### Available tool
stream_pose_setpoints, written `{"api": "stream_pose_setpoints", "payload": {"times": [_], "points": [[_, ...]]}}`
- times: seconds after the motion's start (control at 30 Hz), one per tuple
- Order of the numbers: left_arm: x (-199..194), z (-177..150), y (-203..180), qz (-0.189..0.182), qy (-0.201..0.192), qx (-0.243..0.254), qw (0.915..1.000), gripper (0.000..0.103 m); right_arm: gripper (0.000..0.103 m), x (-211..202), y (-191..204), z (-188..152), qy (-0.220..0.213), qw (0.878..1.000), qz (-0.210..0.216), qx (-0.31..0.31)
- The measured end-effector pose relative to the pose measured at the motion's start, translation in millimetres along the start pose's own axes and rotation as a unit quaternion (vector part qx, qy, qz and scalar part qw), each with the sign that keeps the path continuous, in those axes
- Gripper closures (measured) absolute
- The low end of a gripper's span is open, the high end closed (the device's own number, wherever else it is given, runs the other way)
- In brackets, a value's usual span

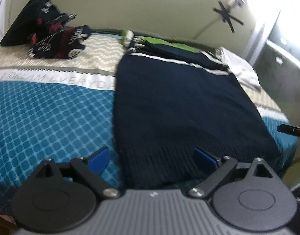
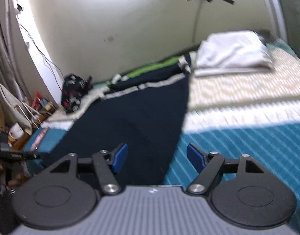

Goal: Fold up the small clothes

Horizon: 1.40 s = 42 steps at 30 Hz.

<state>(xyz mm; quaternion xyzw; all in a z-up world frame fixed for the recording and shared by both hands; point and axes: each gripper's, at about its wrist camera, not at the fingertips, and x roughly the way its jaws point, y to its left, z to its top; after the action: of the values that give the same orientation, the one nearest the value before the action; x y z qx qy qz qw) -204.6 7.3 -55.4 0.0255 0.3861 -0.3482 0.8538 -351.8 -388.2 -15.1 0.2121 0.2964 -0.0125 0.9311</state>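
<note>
A dark navy knitted garment with white stripes and a green band at its far end lies flat on the bed. In the left wrist view my left gripper hangs open over its ribbed near hem, with the garment's left edge running between the blue pads. The same garment fills the middle of the right wrist view. There my right gripper stands open over its near right edge, touching nothing that I can see. A black part of the other gripper pokes in from the right edge.
The bed cover is teal with a cream band at the far end. A pile of dark patterned clothes sits at the far left and a folded white cloth at the far right. Clutter stands beside the bed.
</note>
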Motion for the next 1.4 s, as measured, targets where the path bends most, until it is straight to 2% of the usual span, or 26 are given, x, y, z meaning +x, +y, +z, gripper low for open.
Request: {"api": "stream_pose_setpoints", "payload": {"times": [0.03,0.1,0.13,0.17,0.2,0.23,0.27,0.33,0.37,0.5,0.63,0.77,0.83,0.93,1.0,1.03,1.07,1.1,1.13,1.17,1.2,1.23,1.33,1.4], "points": [[-0.1,-1.8,-6.6,0.004,0.000,0.013,0.9999,0.023,0.032,-0.4,-0.7,-6.3,0.009,1.000,-0.005,-0.003],[-0.7,-4.3,-15.2,0.022,-0.002,0.031,0.9993,0.048,0.031,5.0,0.3,-16.0,0.026,1.000,-0.013,-0.010],[-1.3,-4.7,-16.7,0.033,-0.004,0.035,0.9988,0.053,0.031,5.9,1.7,-20.9,0.024,0.999,-0.014,-0.016],[-2.2,-4.1,-15.7,0.039,-0.004,0.031,0.9987,0.063,0.031,6.9,4.4,-22.8,0.019,0.999,-0.012,-0.023],[-3.4,-1.9,-13.2,0.038,-0.004,0.023,0.9990,0.078,0.039,8.2,6.2,-23.2,0.018,0.999,-0.008,-0.027],[-5.1,-0.2,-8.7,0.032,-0.003,0.010,0.9994,0.084,0.049,9.6,7.3,-23.1,0.021,0.999,0.003,-0.029],[-6.1,2.0,-4.7,0.022,-0.003,-0.001,0.9997,0.087,0.080,12.5,8.5,-22.8,0.029,0.999,0.017,-0.029],[-9.4,5.6,2.3,-0.001,-0.007,-0.024,0.9997,0.088,0.089,15.4,11.6,-22.8,0.037,0.998,0.016,-0.039],[-10.0,7.8,4.3,-0.009,-0.009,-0.033,0.9994,0.088,0.097,15.2,12.0,-21.2,0.036,0.998,0.015,-0.041],[-14.9,22.2,12.3,-0.050,-0.024,-0.065,0.9963,0.089,0.100,7.1,3.3,-8.2,0.014,0.999,0.041,0.004],[-19.9,44.1,18.9,-0.080,-0.048,-0.087,0.9919,0.089,0.100,2.2,2.7,12.8,-0.020,0.998,0.060,0.017],[-16.6,77.5,23.2,-0.089,-0.071,-0.093,0.9891,0.091,0.101,11.2,-0.8,43.4,-0.048,0.996,0.072,0.030],[-8.7,102.6,24.9,-0.084,-0.080,-0.089,0.9892,0.091,0.101,22.6,-4.6,64.8,-0.057,0.995,0.072,0.035],[20.7,158.2,24.5,-0.064,-0.089,-0.076,0.9911,0.091,0.101,55.1,-11.2,110.5,-0.067,0.995,0.058,0.038],[53.3,193.7,20.8,-0.017,-0.098,-0.064,0.9930,0.080,0.099,90.9,-19.3,144.1,-0.074,0.995,0.034,0.064],[71.4,206.9,17.4,0.026,-0.094,-0.055,0.9937,0.076,0.093,110.3,-23.9,157.5,-0.082,0.994,0.008,0.067],[86.5,213.6,13.7,0.069,-0.081,-0.046,0.9933,0.073,0.060,127.6,-27.7,166.6,-0.084,0.995,-0.023,0.052],[93.5,213.1,11.3,0.082,-0.067,-0.041,0.9936,0.072,0.044,140.1,-29.2,170.7,-0.071,0.994,-0.063,0.045],[94.1,206.7,11.1,0.066,-0.063,-0.034,0.9953,0.068,0.044,144.4,-31.6,169.3,-0.059,0.994,-0.081,0.048],[90.6,196.3,12.5,0.046,-0.067,-0.027,0.9963,0.047,0.045,140.1,-34.3,163.0,-0.057,0.995,-0.060,0.047],[86.7,186.0,14.0,0.044,-0.073,-0.025,0.9960,0.028,0.045,132.7,-36.1,154.9,-0.059,0.996,-0.040,0.044],[83.5,175.7,16.3,0.053,-0.078,-0.028,0.9951,0.023,0.045,124.0,-37.0,144.6,-0.059,0.997,-0.035,0.041],[85.1,154.2,27.4,0.046,-0.055,-0.046,0.9964,0.022,0.045,111.2,-40.2,118.4,-0.041,0.998,-0.032,0.034],[92.7,147.6,31.5,0.053,-0.040,-0.058,0.9961,0.025,0.045,110.4,-40.5,106.2,-0.029,0.998,-0.025,0.040]]}}
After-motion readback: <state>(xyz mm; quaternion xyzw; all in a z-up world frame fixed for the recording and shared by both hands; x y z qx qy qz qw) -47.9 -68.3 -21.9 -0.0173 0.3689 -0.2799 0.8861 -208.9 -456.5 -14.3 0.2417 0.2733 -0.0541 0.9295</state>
